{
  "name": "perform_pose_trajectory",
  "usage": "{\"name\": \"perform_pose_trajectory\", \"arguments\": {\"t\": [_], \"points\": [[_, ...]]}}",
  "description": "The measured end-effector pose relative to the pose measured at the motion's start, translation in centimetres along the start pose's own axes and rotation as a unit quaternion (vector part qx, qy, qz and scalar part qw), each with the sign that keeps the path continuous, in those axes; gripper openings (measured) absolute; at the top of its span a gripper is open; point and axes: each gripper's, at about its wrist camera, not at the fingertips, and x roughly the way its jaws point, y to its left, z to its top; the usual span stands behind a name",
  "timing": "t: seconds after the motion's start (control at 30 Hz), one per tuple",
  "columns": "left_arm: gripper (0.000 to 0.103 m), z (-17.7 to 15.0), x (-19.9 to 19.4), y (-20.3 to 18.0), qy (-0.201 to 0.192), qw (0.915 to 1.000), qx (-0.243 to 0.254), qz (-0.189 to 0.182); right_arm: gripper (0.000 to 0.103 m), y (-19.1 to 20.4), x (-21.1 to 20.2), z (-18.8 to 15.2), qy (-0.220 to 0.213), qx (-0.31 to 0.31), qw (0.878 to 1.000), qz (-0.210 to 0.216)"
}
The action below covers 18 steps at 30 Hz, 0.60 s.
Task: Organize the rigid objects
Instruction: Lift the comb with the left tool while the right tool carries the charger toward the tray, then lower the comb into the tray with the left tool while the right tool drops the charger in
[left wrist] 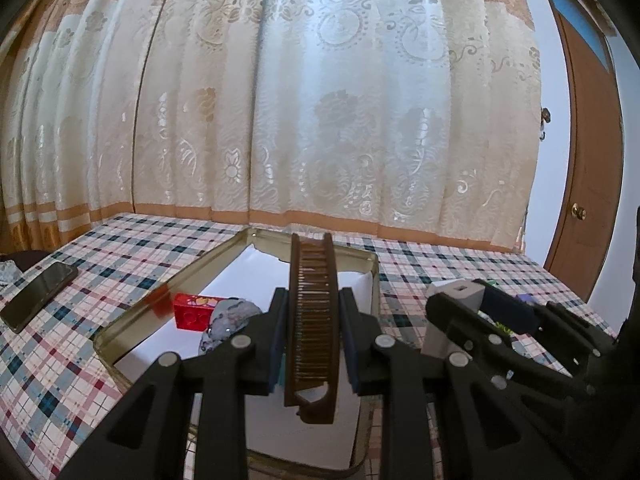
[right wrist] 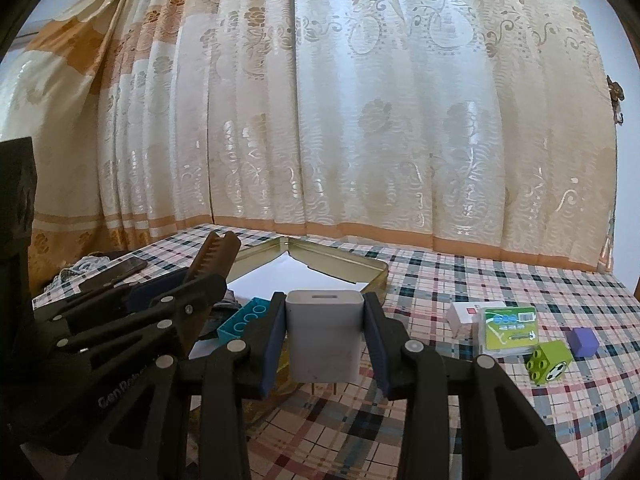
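My left gripper [left wrist: 312,300] is shut on a brown comb [left wrist: 313,320] and holds it above a gold metal tin [left wrist: 168,284] lined with white paper. Inside the tin lie a red brick [left wrist: 194,310] and a grey patterned object [left wrist: 228,322]. My right gripper [right wrist: 325,312] is shut on a white charger plug [right wrist: 325,340], prongs down, just right of the tin [right wrist: 360,268]. A teal brick [right wrist: 240,322] lies in the tin. The right gripper with the plug shows in the left wrist view [left wrist: 460,300]; the left gripper with the comb shows in the right wrist view [right wrist: 208,264].
On the checked tablecloth [right wrist: 520,400] to the right lie a white box [right wrist: 464,314], a green card pack [right wrist: 508,330], a green brick [right wrist: 550,362] and a purple cube [right wrist: 585,342]. A black phone [left wrist: 40,300] lies at the left. A curtain hangs behind; a door [left wrist: 588,200] stands right.
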Motion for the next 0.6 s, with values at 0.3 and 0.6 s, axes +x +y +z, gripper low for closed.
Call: {"name": "perform_pose_trajectory", "arguments": {"t": [0.3, 0.6], "points": [[0.024, 0.1, 0.5, 2.1, 0.015, 0.9998, -0.008, 0.012, 0.041, 0.5, 0.5, 0.2, 0.002, -0.005, 1.000, 0.006], [0.024, 0.5, 0.7, 3.2, 0.028, 0.9995, -0.008, 0.013, 0.041, 0.9, 1.4, 0.4, 0.017, -0.007, 1.000, 0.020]]}}
